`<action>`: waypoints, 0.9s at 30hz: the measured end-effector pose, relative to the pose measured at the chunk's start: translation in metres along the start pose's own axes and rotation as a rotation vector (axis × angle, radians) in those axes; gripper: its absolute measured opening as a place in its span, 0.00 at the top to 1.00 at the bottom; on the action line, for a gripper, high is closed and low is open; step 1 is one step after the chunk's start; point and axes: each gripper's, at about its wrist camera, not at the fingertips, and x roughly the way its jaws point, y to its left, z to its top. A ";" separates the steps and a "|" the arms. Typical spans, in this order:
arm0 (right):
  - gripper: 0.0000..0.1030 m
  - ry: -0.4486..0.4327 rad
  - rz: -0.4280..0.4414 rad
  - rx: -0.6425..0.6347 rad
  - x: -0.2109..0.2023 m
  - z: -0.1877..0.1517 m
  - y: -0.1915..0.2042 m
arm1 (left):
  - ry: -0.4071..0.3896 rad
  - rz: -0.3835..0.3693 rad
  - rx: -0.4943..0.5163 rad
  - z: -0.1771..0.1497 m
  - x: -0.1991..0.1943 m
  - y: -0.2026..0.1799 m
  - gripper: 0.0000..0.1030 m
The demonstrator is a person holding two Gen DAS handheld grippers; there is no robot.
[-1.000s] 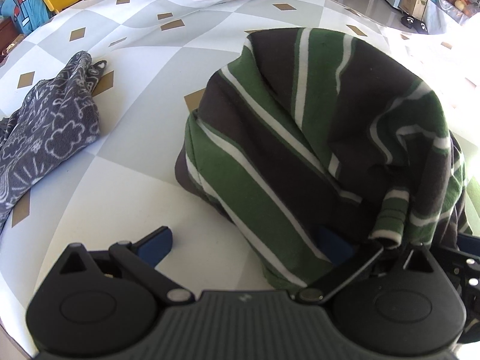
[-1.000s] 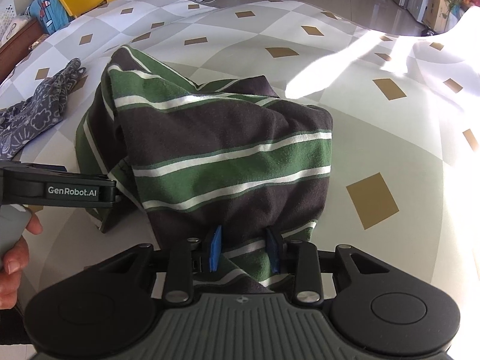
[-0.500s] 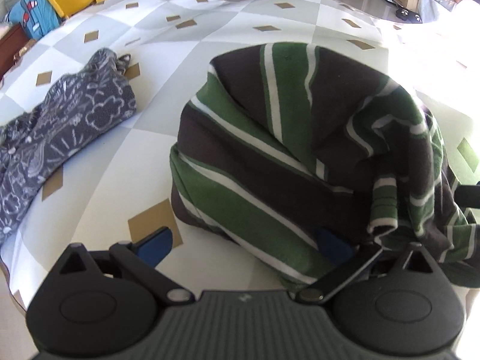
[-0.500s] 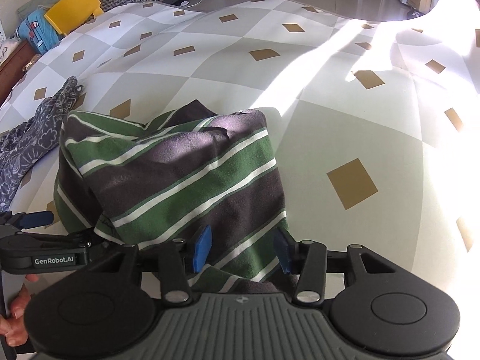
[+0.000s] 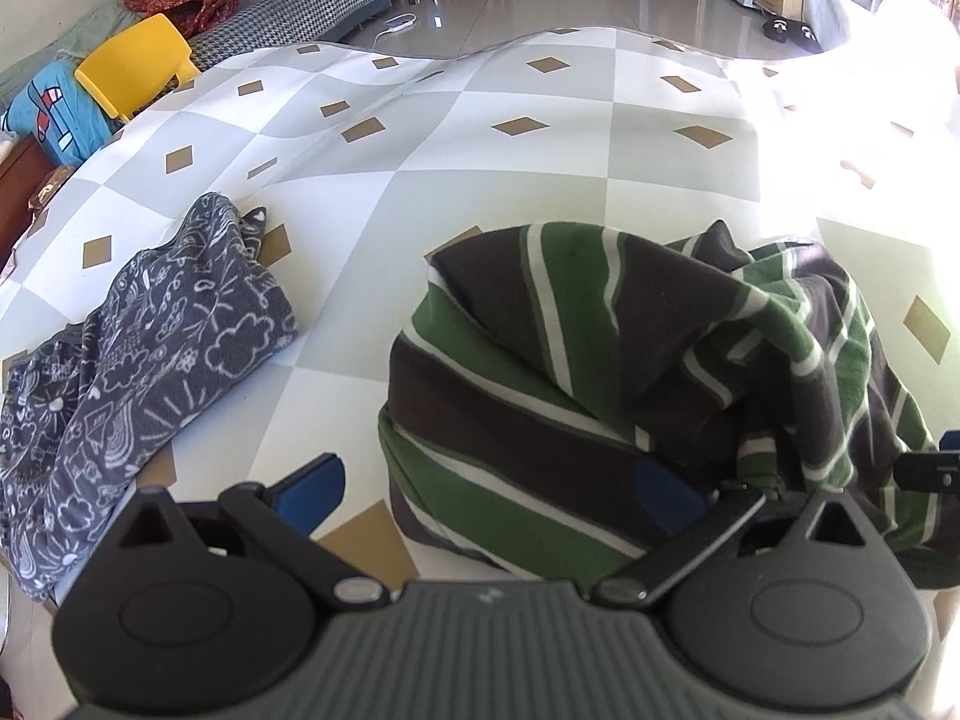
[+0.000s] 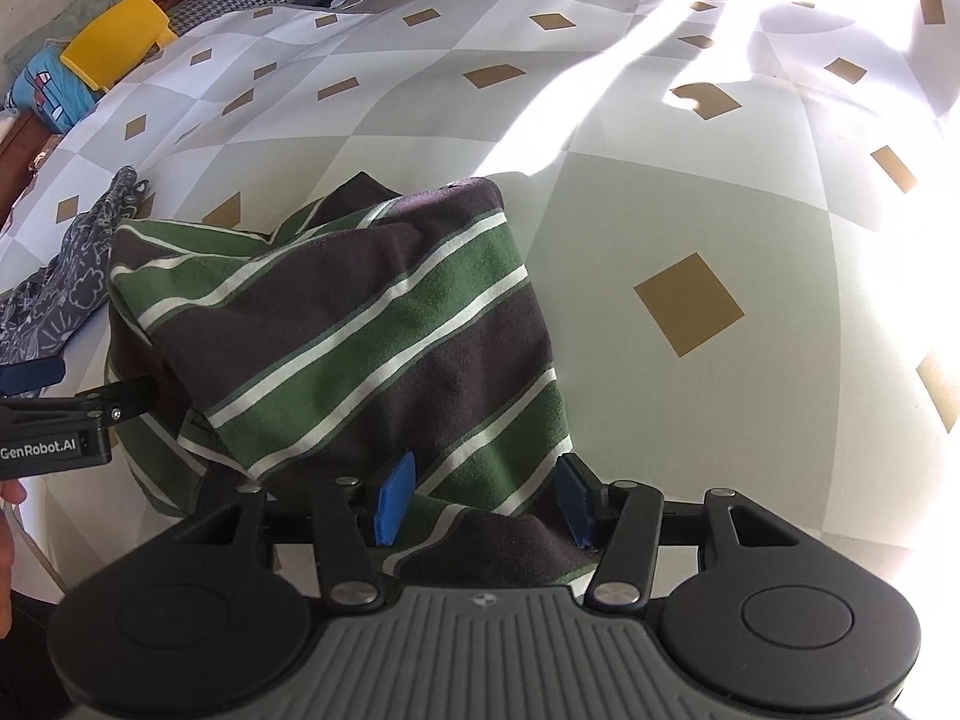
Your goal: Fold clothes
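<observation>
A green, dark brown and white striped garment [image 5: 570, 372] lies bunched in a heap on the checked tablecloth [image 5: 480, 150]. My left gripper [image 5: 489, 489] is wide open at its near left edge; one blue pad [image 5: 666, 492] hovers over the cloth, the other over bare tablecloth. In the right wrist view the striped garment [image 6: 360, 330] reaches between the fingers of my right gripper [image 6: 486, 501]. Its jaws are opening, and the cloth fold lies slack between the blue pads, which stand apart from it. The left gripper's finger [image 6: 60, 414] shows at the garment's left side.
A dark grey garment with white doodle print [image 5: 150, 372] lies to the left on the table. Beyond the table's far edge stand a yellow chair [image 5: 138, 66] and a sofa with clothes. Strong sunlight washes out the right side. A person's hand [image 6: 6, 516] is at the left edge.
The right gripper's jaws have spread and let go of the striped fold they pinched. Both grippers have drawn back and up, and the garment has settled into a lower heap.
</observation>
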 end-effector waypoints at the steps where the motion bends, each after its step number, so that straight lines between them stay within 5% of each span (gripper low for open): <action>1: 0.50 0.005 0.003 -0.005 0.002 -0.001 0.001 | 0.003 0.002 -0.007 0.000 0.006 0.001 0.00; 13: 0.47 -0.031 -0.028 -0.105 0.018 -0.005 0.021 | 0.038 -0.028 -0.017 -0.012 0.037 0.001 0.00; 21: 0.83 -0.054 -0.003 -0.112 0.018 0.000 0.027 | 0.039 -0.031 -0.025 -0.013 0.037 0.001 0.00; 27: 0.90 -0.160 0.012 -0.088 0.000 0.009 0.026 | 0.042 -0.036 -0.034 -0.013 0.038 0.002 0.00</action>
